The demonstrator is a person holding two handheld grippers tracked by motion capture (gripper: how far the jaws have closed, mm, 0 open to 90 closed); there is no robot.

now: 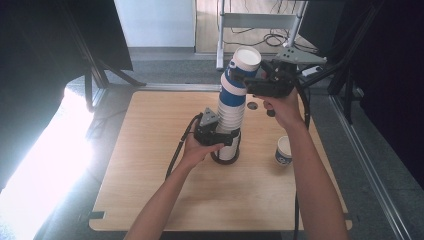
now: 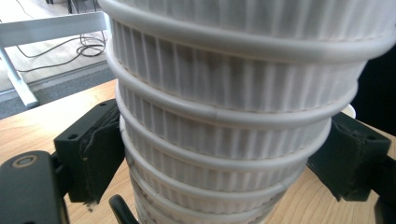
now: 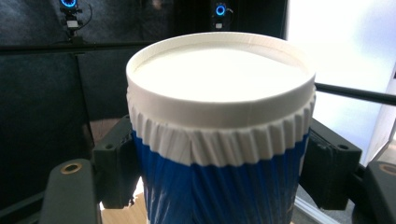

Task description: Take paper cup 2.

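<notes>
Rising from the wooden table, a tall stack of cups stands between the two hand-held tools. Its lower cups are white paper with fine vertical ribs and rolled rims nested one under another; the left gripper clamps this ribbed section near the base, its black foam-faced pads pressed against both sides of the stack. Higher up, the right gripper pinches the top cup, which sits upside down with its flat white base facing up, a pleated white band below that rim and a glossy blue wrap with slanted folds further down. Both its pads touch the blue wall, left and right of the cup. A single small cup with blue print stands upright on the table, below and to the near side of the right gripper, well apart from the stack.
</notes>
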